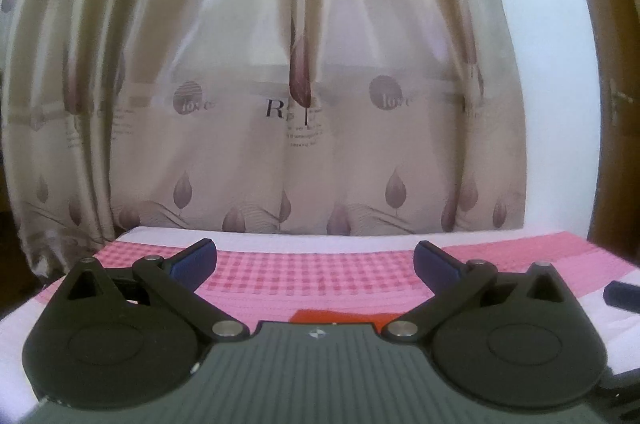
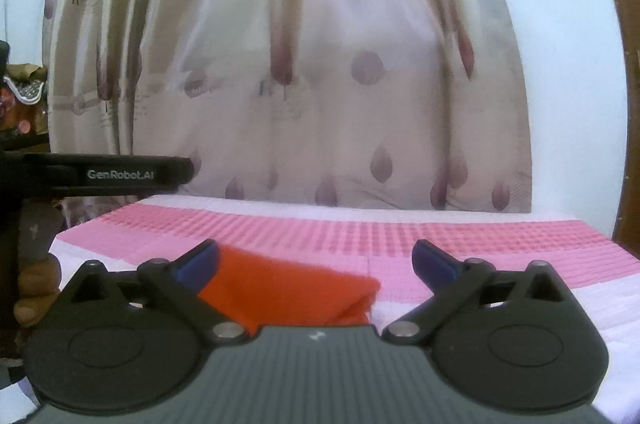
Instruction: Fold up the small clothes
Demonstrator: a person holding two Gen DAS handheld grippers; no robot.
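Observation:
A small red cloth [image 2: 288,292] lies on the pink checked bed cover [image 2: 400,232], folded over with a corner at its right. In the right wrist view it sits just ahead of my right gripper [image 2: 316,264], which is open and empty, the cloth nearer the left finger. In the left wrist view only a red strip of the cloth [image 1: 332,316] shows behind the gripper body. My left gripper [image 1: 316,264] is open and empty above the cover. The left gripper's body [image 2: 120,174] shows at the left of the right wrist view.
A beige curtain [image 1: 304,104] with purple leaf prints hangs behind the bed. A white wall [image 1: 552,104] and a brown wooden door [image 1: 616,96] stand at the right. The right gripper's finger [image 1: 622,294] shows at the right edge. Clutter [image 2: 24,96] sits at far left.

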